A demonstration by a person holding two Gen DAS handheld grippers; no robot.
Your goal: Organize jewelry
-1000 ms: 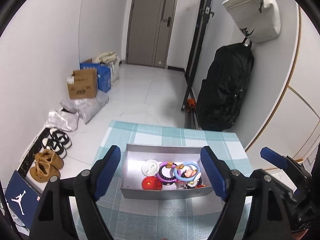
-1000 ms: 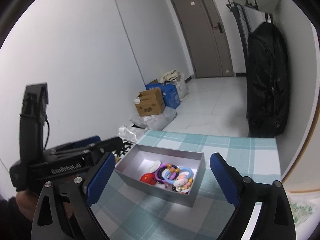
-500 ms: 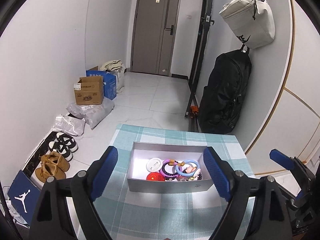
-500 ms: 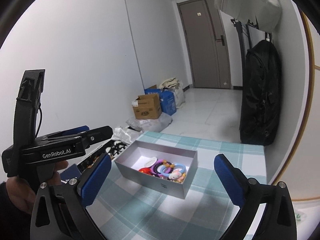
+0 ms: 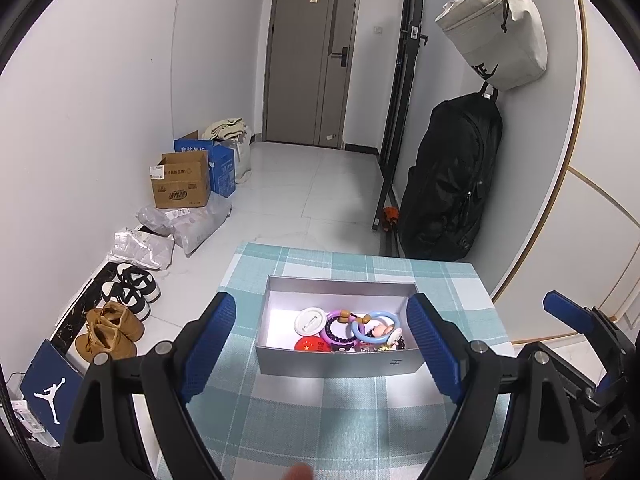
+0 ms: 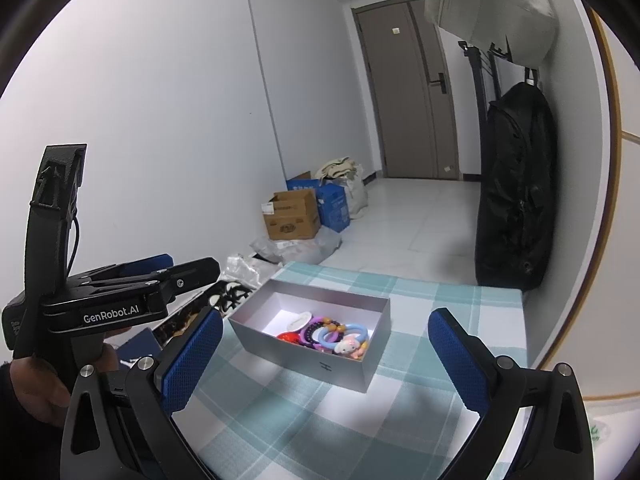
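The box [image 5: 338, 362] of jewelry [image 5: 348, 330] sits on the bench [image 5: 328, 420], now farther from both claws. Left claw [image 5: 320, 344] and right claw [image 6: 324, 364] stand wide, empty, slightly wider than before.

A narrow hallway with plain white walls [image 5: 100, 100] and a glossy white tiled floor [image 5: 312, 192] runs straight ahead of the gripper to a grey door [image 5: 308, 64] at the far end. Ahead and to the left, along the wall, sit a brown cardboard box [image 5: 182, 182], a blue box [image 5: 222, 164], grey plastic bags [image 5: 188, 224], black-and-white sneakers [image 5: 132, 288] and tan boots [image 5: 110, 332]. Ahead to the right, a black backpack [image 5: 452, 176] hangs under a cream bag [image 5: 496, 32] on the wall. Directly below and in front lies the desk [image 5: 320, 420], covered with a teal checked cloth.
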